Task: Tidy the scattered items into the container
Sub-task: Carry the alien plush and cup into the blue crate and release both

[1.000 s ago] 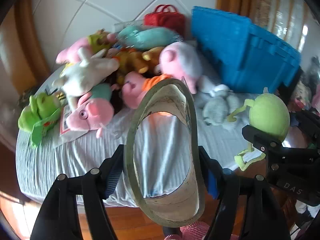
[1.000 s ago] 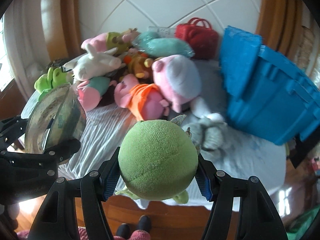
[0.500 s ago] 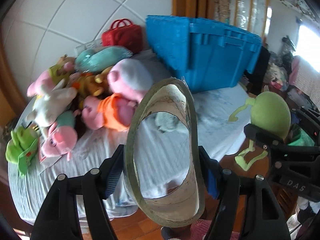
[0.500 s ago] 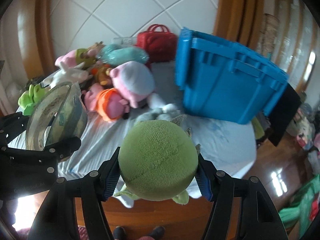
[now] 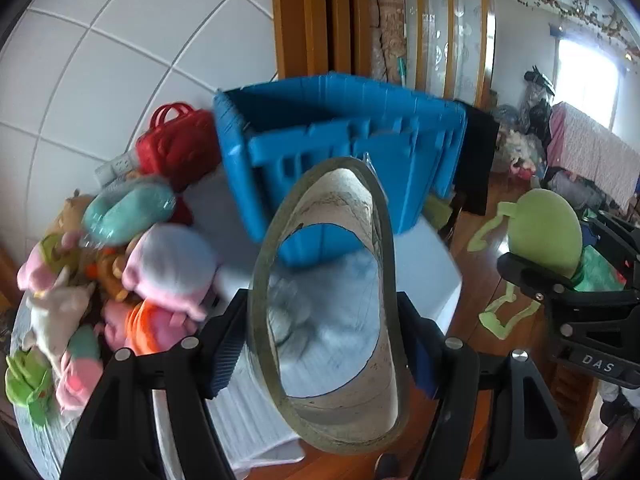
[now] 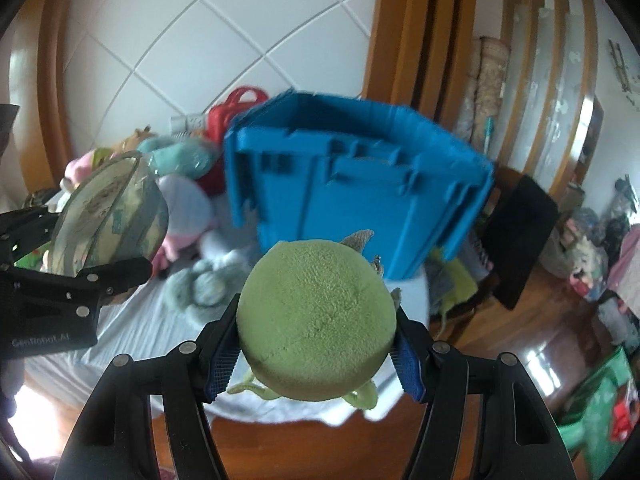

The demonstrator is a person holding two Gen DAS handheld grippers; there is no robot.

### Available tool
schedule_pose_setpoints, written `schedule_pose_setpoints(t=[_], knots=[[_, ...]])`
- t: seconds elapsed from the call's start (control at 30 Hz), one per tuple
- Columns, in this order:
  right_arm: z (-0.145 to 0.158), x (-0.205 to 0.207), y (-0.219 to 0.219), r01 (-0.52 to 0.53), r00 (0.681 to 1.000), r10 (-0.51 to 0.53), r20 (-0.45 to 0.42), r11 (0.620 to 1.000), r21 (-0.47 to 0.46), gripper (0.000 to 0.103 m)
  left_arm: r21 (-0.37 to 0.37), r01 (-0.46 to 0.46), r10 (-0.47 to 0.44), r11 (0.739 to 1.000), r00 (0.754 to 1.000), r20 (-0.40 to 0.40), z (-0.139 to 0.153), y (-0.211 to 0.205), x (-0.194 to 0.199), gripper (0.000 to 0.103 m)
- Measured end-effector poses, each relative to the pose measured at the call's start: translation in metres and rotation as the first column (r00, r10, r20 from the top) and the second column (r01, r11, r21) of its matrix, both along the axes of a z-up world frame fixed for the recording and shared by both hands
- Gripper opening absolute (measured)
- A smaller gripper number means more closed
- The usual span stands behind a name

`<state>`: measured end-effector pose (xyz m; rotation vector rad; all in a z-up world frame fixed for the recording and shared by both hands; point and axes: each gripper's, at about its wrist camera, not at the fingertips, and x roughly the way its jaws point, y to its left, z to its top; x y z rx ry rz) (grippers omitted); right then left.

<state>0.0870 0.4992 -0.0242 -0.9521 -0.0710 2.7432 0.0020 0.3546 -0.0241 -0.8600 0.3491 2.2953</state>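
— Where's the blue ribbed plastic crate [image 6: 356, 196]?
— Centre frame, on the pale bed [image 6: 132, 328].
— The grippers?
— Left gripper [image 5: 324, 340] clamps a wide clear tape roll [image 5: 332, 412]; right gripper [image 6: 316, 352] squeezes a round green plush toy [image 6: 316, 316] (limbs dangling).

Both hand-held grippers [image 5: 324, 344] [image 6: 316, 356] clamped, loaded.

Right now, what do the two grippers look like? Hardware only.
Both match: matte black plastic finger arms with silver screw heads and blue ribbed pads. Left gripper body reads "GenRoboLAI" in white, seen from the right wrist; right gripper shows "DAS". No cables or sleeves visible.
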Motion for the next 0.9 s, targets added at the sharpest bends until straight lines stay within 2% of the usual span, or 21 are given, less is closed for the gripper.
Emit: schedule_pose_setpoints(t=[0.13, 0.37, 0.5, 0.63, 0.73, 0.9], knots=[[0.028, -0.006, 0.047, -0.014, 0.998, 0.016, -0.053, 0.999, 0.041, 0.066, 0.022, -0.019, 0.019, 1.000, 0.999, -0.026, 0.025, 0.040, -0.018, 0.069], [0.042, -0.037, 0.097, -0.036, 0.993, 0.040, -0.110, 0.999, 0.036, 0.066, 0.025, -0.056, 0.058, 0.998, 0.993, -0.100, 0.058, 0.090, -0.060, 0.069], [0.046, -0.065, 0.117, -0.038, 0.988, 0.043, -0.149, 0.999, 0.037, 0.066, 0.042, -0.046, 0.051, 0.998, 0.989, -0.136, 0.065, 0.111, -0.096, 0.069], [0.064, -0.105, 0.134, -0.019, 0.979, 0.034, -0.202, 0.997, 0.071, 0.066, 0.063, -0.025, 0.034, 0.998, 0.988, -0.154, 0.072, 0.132, -0.138, 0.069], [0.078, -0.136, 0.143, -0.007, 0.974, 0.026, -0.223, 0.996, 0.086, 0.066, 0.051, -0.016, 0.024, 0.999, 0.986, -0.164, 0.074, 0.148, -0.172, 0.069], [0.079, -0.200, 0.158, -0.021, 0.980, 0.033, -0.195, 0.998, 0.066, 0.066, 0.027, -0.056, 0.059, 0.998, 0.993, -0.105, 0.058, 0.170, -0.227, 0.069]])
